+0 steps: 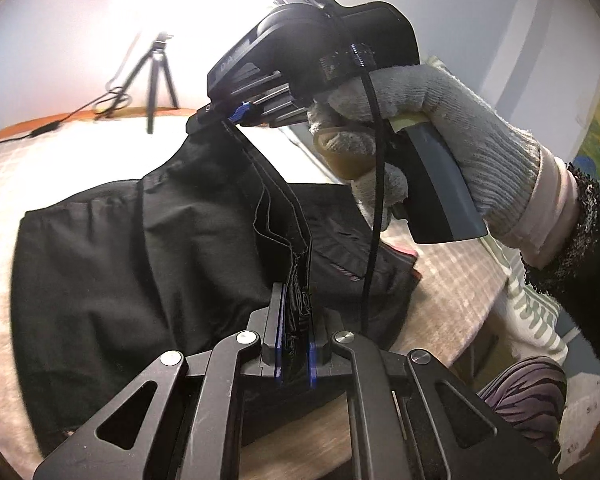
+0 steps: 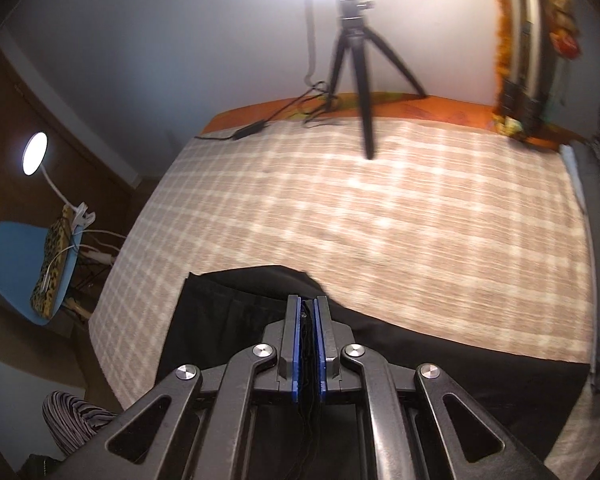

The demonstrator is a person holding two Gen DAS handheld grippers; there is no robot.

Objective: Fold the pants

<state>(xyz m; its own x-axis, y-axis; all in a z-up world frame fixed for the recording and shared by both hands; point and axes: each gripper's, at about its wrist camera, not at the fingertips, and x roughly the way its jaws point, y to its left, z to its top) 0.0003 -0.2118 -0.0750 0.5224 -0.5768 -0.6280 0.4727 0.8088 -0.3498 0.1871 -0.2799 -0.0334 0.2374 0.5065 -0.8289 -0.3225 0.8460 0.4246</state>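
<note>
both grippers pinch limp black pants (image 1: 100, 248) hem.

Bed (image 2: 380, 216) with beige checked cover fills room centre. Black tripod (image 2: 360, 68) stands at far edge beside cables (image 2: 292, 116); pale blue-grey wall (image 2: 180, 48) behind, strong glare above. Round lamp (image 2: 35, 153) glows left, over blue chair (image 2: 12, 264) bearing leopard-print cloth (image 2: 54, 256).

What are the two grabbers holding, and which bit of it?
Both hold the black pants. The left gripper and the right gripper are each shut on the fabric's edge, lifting it off the checked bed cover.
</note>
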